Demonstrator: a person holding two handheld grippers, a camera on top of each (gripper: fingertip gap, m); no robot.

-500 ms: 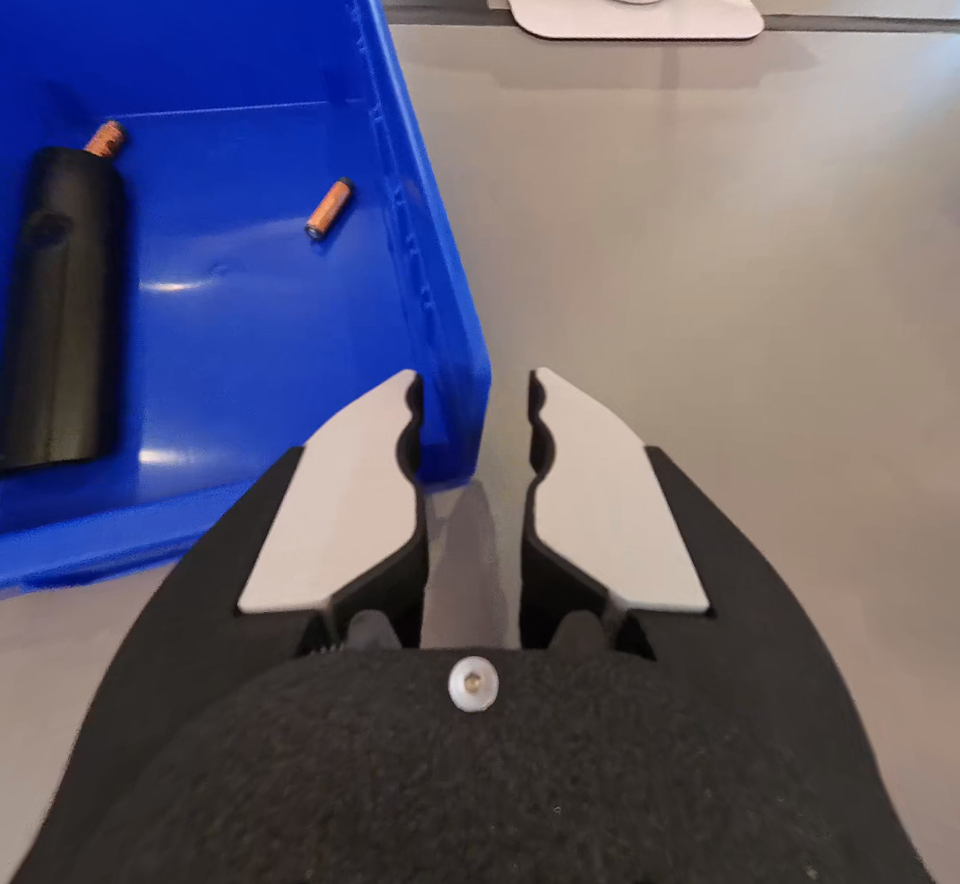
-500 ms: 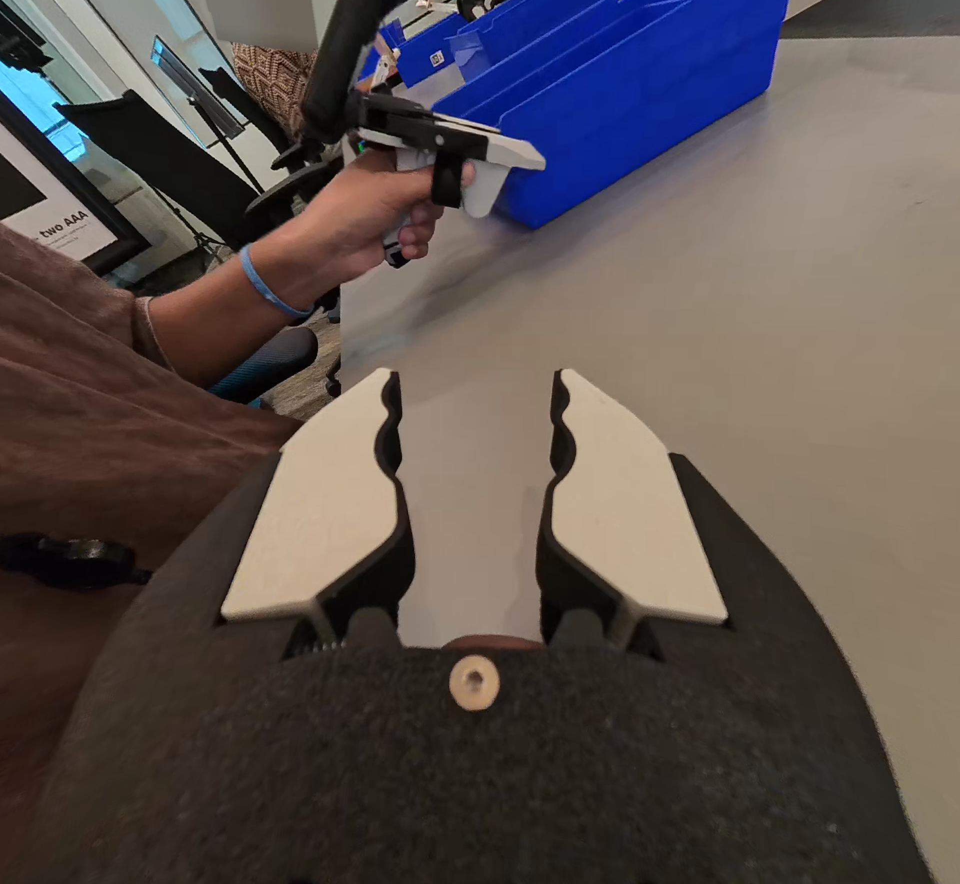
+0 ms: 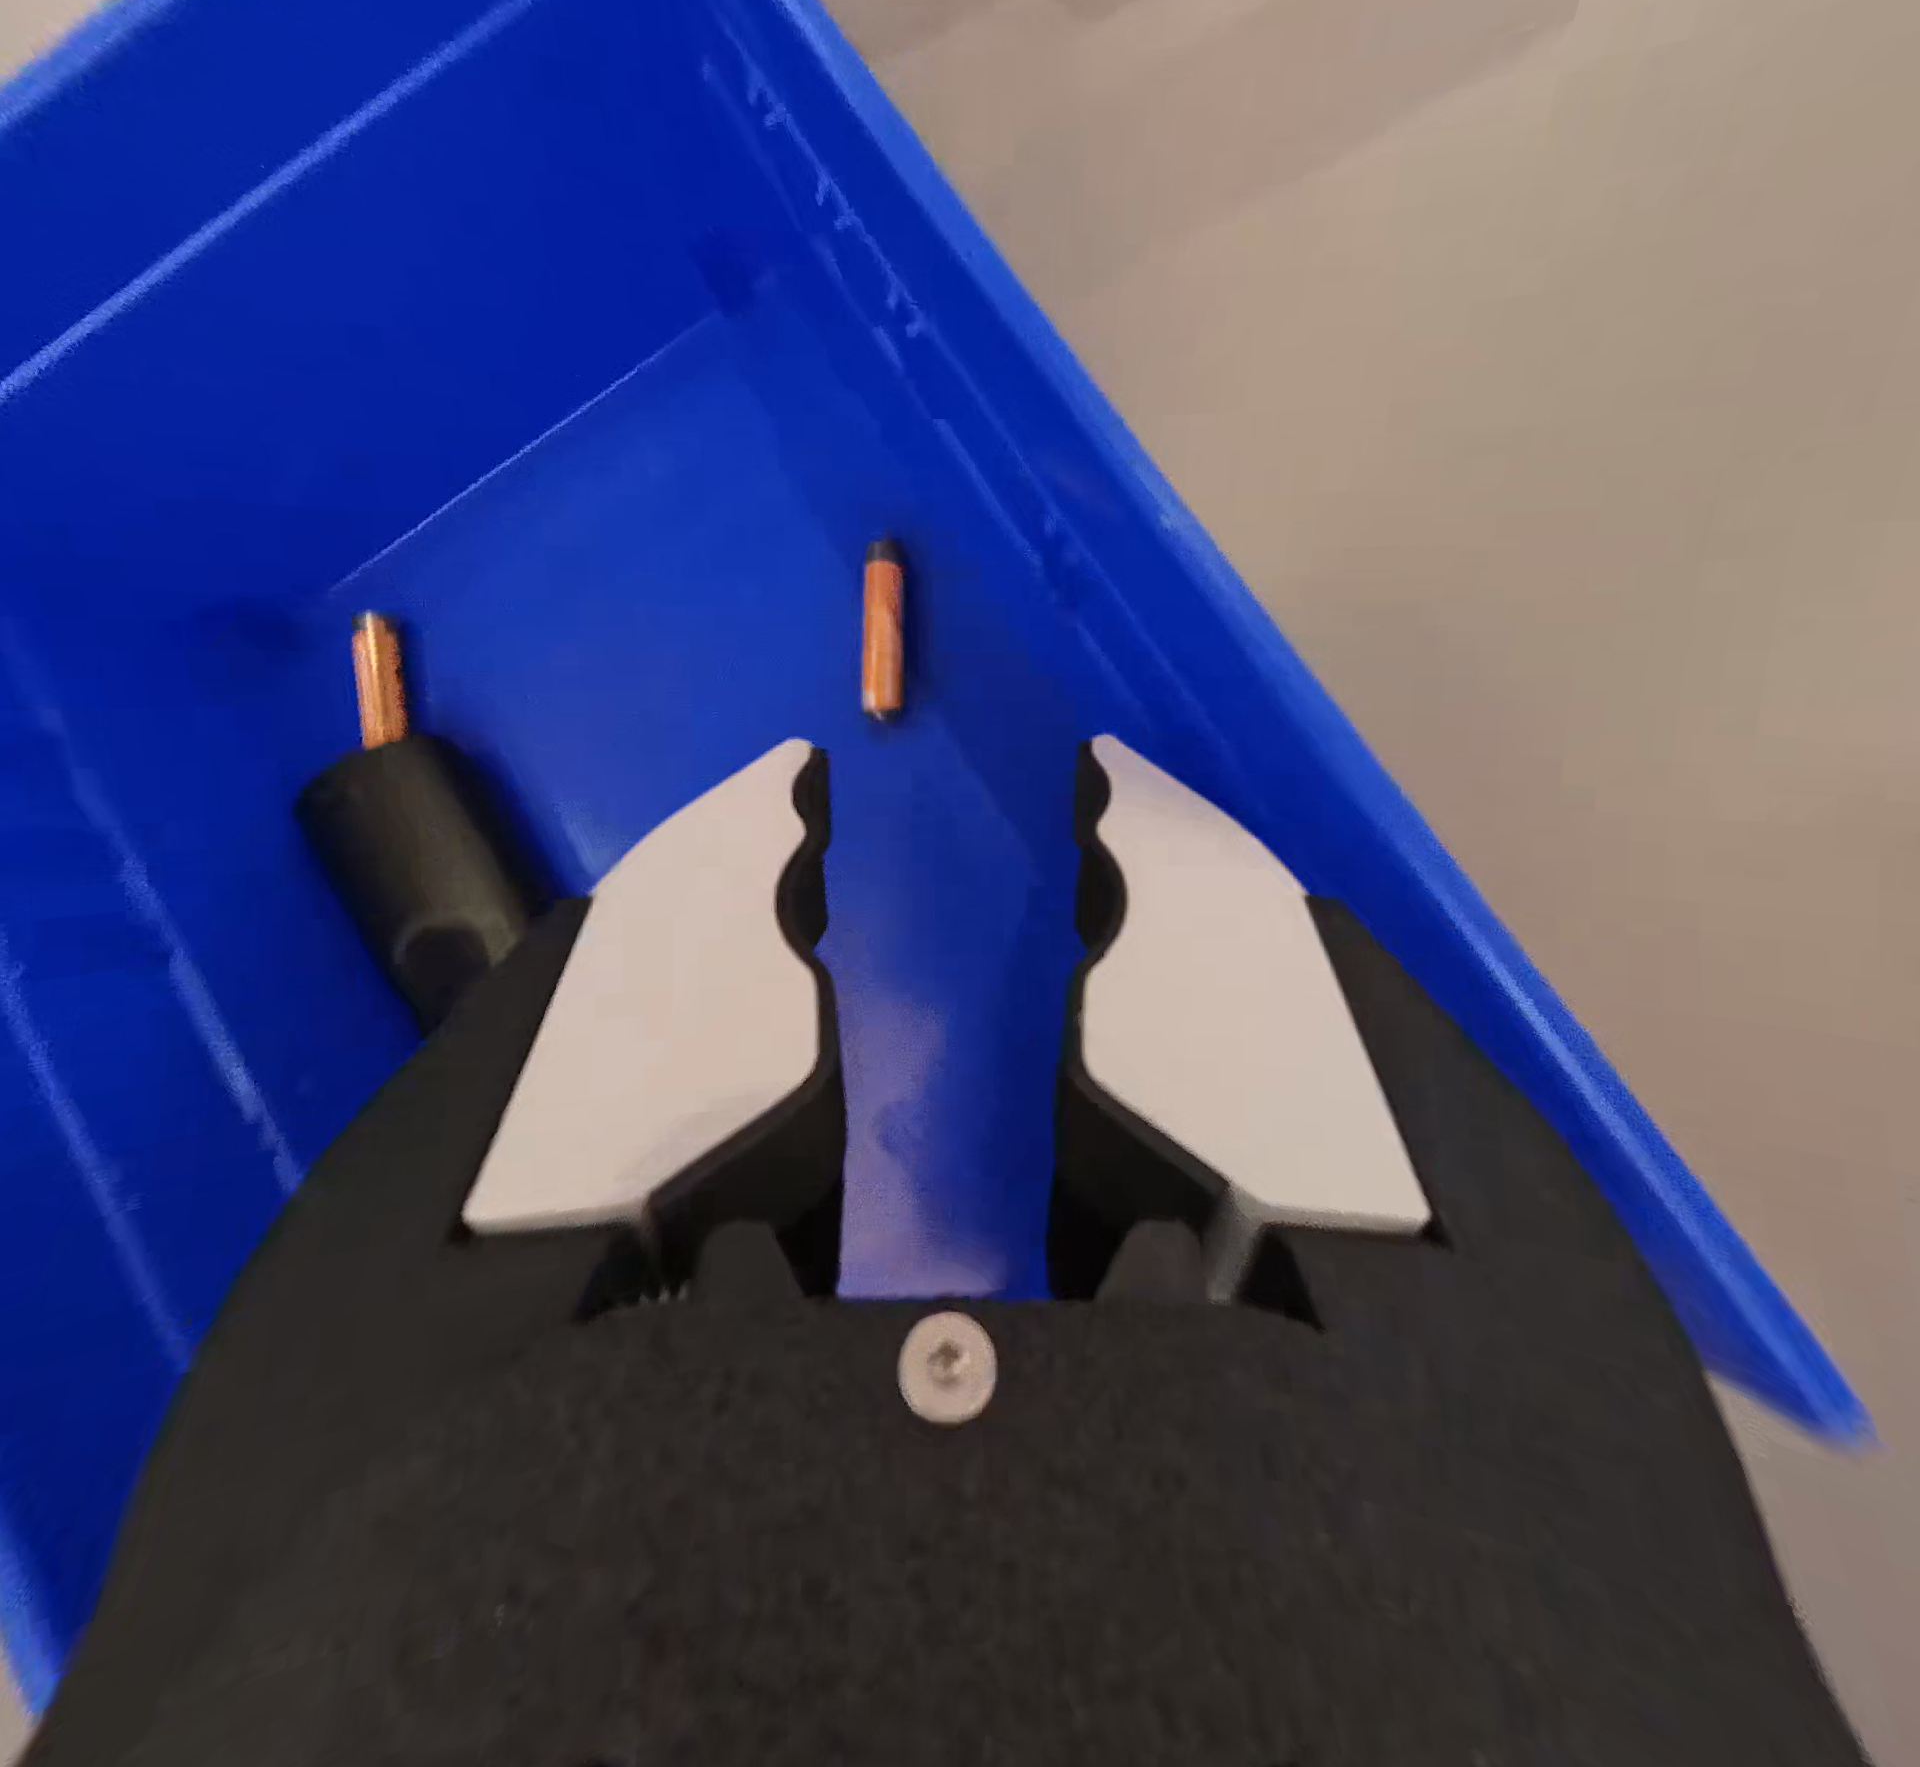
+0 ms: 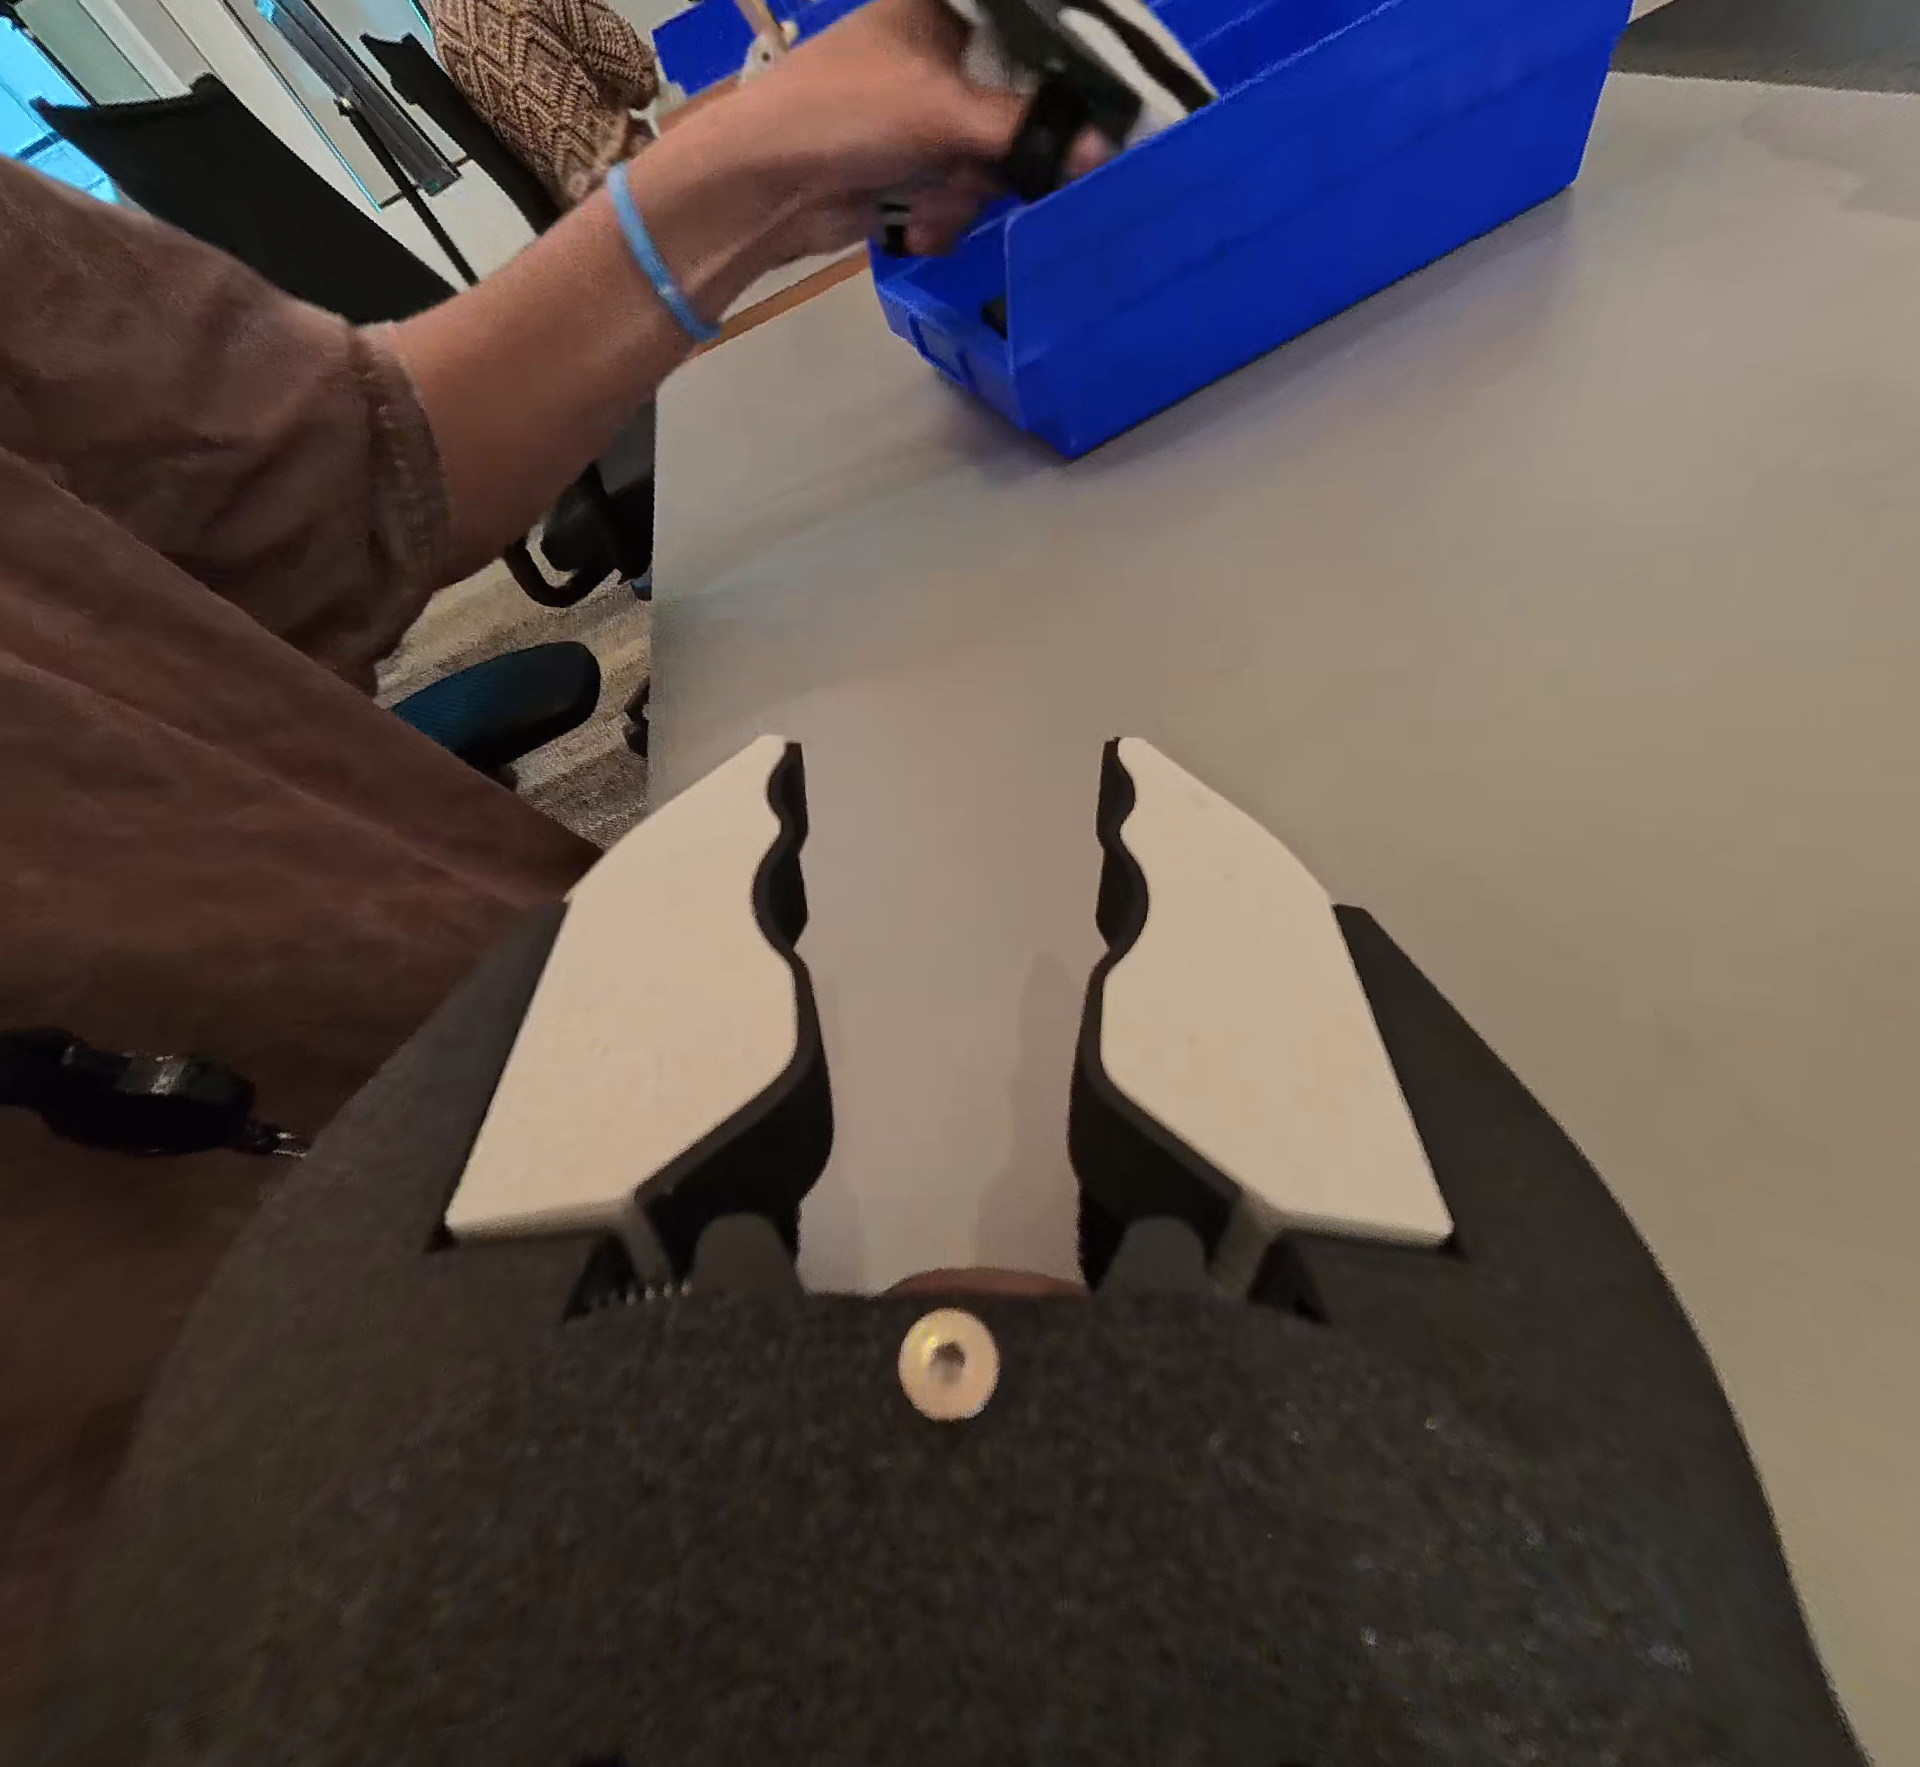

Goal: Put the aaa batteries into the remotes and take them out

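A blue bin (image 3: 935, 283) holds a black remote (image 3: 416, 876) and two copper-coloured AAA batteries. One battery (image 3: 883, 642) lies loose on the bin floor, just beyond my left gripper's tips. The other battery (image 3: 379, 683) lies at the remote's far end. My left gripper (image 3: 951, 756) is open and empty, inside the bin, above its floor. My right gripper (image 4: 951, 761) is open and empty over the grey table (image 4: 1455, 678). The right wrist view shows the bin (image 4: 1299, 263) farther off, with the left gripper (image 4: 1060, 44) reaching down into it, held by a hand.
The person's arm with a blue wristband (image 4: 655, 263) and brown sleeve (image 4: 208, 429) spans the left of the right wrist view. More blue bins (image 4: 748, 24) and black chairs (image 4: 260, 190) stand beyond the table's left edge. The gap from one gripper's tips to the other's is roughly 35 cm. My left gripper is the nearer one to the battery (image 3: 883, 642): about 6 cm, against 35 cm.
My left gripper has moved from beside the bin's front corner into the bin and turned toward the loose battery. Its jaws have opened a little wider. My right gripper has stayed open over the table.
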